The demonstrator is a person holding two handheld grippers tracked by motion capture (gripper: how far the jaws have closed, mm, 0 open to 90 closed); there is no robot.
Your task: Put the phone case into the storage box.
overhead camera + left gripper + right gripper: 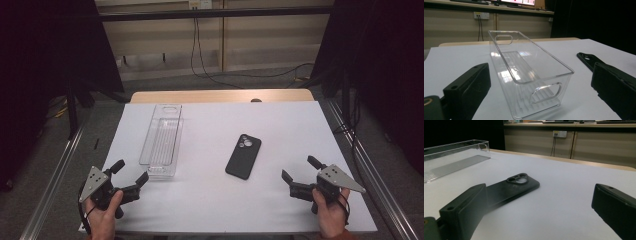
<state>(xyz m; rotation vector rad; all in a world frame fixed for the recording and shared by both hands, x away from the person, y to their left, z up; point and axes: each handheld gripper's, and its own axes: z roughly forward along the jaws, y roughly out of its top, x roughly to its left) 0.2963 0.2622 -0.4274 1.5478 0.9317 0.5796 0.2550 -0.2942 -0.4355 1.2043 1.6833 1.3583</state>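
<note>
Both grippers spread wide, gripping nothing: left gripper (129,177) aimed at the near end of the clear bin (161,142), right gripper (299,175) toward the black phone (243,156), lying face down between them. Probably poised for pickup.

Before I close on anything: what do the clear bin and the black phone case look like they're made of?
Clear bin: looks like rigid transparent plastic, glossy; you see the table through its walls, with window glare and a ribbed floor. Black phone case: seems matte, probably soft plastic or rubbery; dull surface without sharp reflections, with moulded camera cutouts.
</note>
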